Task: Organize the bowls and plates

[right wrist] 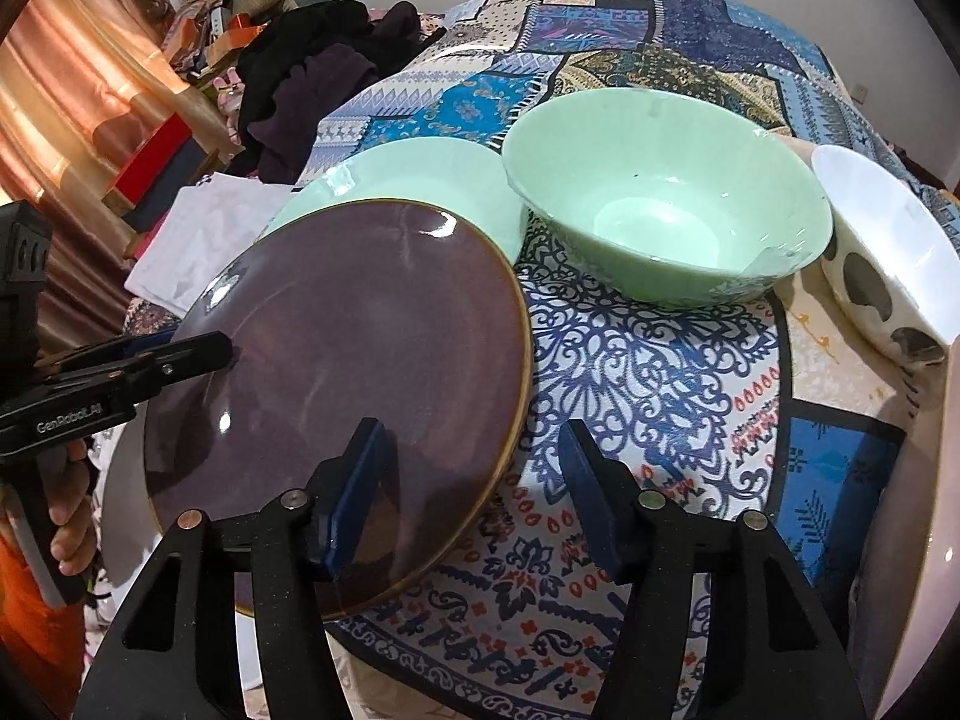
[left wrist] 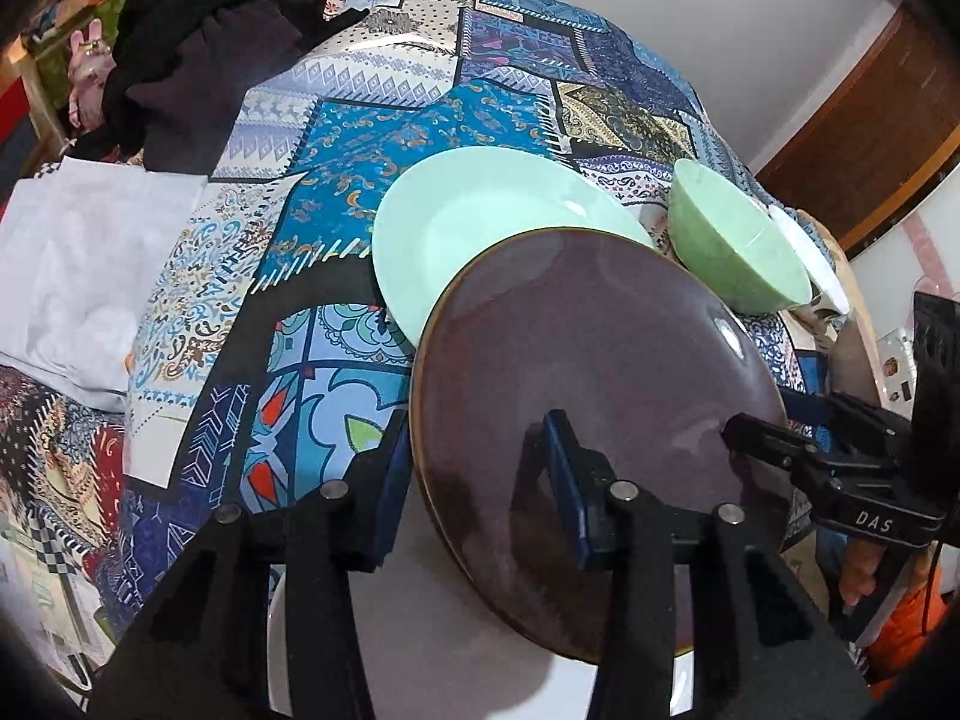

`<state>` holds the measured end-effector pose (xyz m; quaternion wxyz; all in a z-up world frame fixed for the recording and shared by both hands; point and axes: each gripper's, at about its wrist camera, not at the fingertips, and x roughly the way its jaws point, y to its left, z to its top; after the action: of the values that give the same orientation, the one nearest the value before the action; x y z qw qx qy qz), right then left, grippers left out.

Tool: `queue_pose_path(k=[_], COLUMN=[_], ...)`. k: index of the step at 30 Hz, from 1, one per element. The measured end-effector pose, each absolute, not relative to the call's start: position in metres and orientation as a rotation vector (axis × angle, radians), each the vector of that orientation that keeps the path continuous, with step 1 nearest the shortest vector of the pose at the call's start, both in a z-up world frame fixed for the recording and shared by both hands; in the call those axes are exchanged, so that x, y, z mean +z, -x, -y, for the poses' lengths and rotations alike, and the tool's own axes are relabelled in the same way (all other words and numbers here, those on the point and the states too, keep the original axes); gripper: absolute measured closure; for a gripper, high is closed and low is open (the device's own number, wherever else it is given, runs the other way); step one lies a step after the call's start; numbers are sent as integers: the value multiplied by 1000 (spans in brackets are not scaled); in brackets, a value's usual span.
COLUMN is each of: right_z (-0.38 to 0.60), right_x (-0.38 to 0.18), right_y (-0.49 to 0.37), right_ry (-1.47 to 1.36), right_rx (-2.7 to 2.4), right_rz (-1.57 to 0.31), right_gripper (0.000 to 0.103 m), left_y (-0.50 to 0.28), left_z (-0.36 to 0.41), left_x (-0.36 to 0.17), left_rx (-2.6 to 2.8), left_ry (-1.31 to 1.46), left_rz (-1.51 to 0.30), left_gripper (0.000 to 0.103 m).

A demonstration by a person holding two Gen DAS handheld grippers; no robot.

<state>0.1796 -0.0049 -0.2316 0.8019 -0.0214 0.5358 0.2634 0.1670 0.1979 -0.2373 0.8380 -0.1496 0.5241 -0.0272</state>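
Both the left gripper [left wrist: 480, 480] and right gripper [right wrist: 474, 480] stand open astride a brown plate's [right wrist: 360, 360] rim, beside a green bowl [right wrist: 666, 204].

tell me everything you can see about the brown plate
The brown plate is round, flat and glossy, dark purplish brown with a thin tan rim; it looks like glazed ceramic. It sits tilted, its far edge overlapping the mint plate. Both grippers straddle its rim: the left gripper and the right gripper, open, neither clamped. A white plate shows beneath its near edge.
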Motion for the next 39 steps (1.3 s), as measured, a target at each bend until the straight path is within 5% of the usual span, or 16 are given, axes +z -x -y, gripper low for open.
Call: queue_pose_path(k=[4,12,39], right_z=[1,8,38], right_x=[-233,-234,-198], right_y=[-179,-180,-157], right_ry=[11,-58,-60], right_rx=[615,614,611], right_rz=[-1168,-1177,-1050], right_gripper=[63,71,71], left_y=[-168,-168,-147], left_z=[-196,-197,-169], left_x=[-237,-236,-196], left_rx=[-60,-58,-85], left_ry=[309,325,266], left_rz=[-1106,-1109,-1028], left_gripper=[61,62,67])
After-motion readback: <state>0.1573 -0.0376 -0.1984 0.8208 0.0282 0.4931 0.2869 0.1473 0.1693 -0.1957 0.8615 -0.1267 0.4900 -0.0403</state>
